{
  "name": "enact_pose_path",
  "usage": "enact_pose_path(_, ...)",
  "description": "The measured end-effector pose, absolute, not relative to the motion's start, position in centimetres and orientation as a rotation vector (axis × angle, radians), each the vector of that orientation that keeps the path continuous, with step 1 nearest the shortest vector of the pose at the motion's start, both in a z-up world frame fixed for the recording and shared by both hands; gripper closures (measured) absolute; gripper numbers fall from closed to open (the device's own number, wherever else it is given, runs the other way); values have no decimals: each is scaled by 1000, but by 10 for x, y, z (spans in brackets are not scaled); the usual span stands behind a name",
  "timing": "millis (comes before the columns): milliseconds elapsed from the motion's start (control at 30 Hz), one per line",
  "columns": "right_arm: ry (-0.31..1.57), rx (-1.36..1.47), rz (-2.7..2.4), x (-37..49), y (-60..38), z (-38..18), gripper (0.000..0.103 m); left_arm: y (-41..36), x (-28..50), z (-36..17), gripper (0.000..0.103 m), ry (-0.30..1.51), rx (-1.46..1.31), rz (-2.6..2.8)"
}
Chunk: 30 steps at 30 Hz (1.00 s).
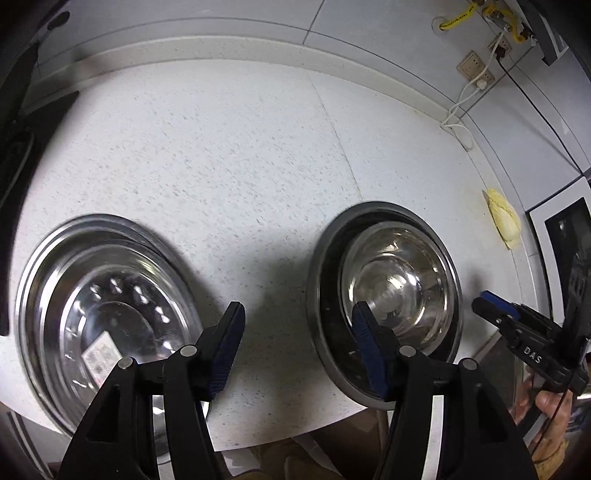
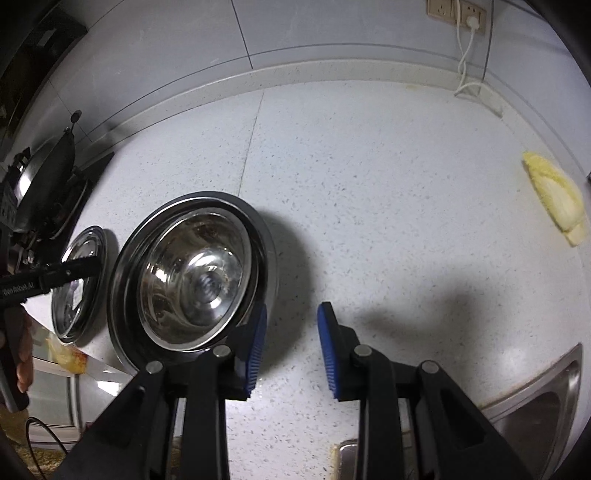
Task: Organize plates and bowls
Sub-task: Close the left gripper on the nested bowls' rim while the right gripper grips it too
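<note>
Spreading pale and speckled, the countertop (image 1: 240, 147) ran back to a tiled wall (image 2: 332, 29) with sockets (image 2: 439, 7) and a plugged white cable (image 1: 458, 107).

The left gripper (image 1: 299, 332) stood half spread over bare counter, holding nothing, between a steel plate (image 1: 103, 306) on its left and a steel bowl (image 1: 399, 280) nested in a dark-rimmed plate (image 1: 325, 332); its right pad overlapped that plate's rim, contact unclear. The right gripper (image 2: 291, 343) was narrowly parted and empty, just right of the stack.

A sink (image 2: 546, 398) appeared only from the right wrist. A yellowish cabbage piece (image 2: 554, 192) lay apart, seen from both.
</note>
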State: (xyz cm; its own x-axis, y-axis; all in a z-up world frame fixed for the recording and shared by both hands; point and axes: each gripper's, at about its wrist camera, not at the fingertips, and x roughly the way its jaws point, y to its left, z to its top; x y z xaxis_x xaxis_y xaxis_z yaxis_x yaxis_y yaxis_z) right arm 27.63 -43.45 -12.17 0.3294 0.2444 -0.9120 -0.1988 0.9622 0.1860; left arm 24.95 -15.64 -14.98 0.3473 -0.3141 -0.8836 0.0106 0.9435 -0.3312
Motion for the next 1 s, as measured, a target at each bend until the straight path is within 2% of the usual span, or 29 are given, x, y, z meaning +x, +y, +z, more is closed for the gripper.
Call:
enact_pose_path(400, 1259, 108, 355, 292, -434, -138, 76, -172, 255, -162, 50, 1236, -265, -235)
enact_pose_path(500, 1272, 93, 361, 293, -430, -141, 76, -175, 257, -165, 53, 1248, -263, -244)
enact_pose_path(667, 1294, 79, 362, 297, -419, -150, 77, -178, 260, -175, 65, 1287, -281, -265)
enact_pose_path(767, 1300, 87, 372, 299, -417, -153, 81, -177, 262, -182, 77, 1306, -306, -273)
enact_pose_path(867, 1302, 87, 384, 300, -417, -154, 85, -174, 265, -181, 85, 1303, -337, -289)
enact_pose_path(1000, 1301, 115, 397, 300, -417, -155, 89, -169, 267, -183, 88, 1305, -396, -302)
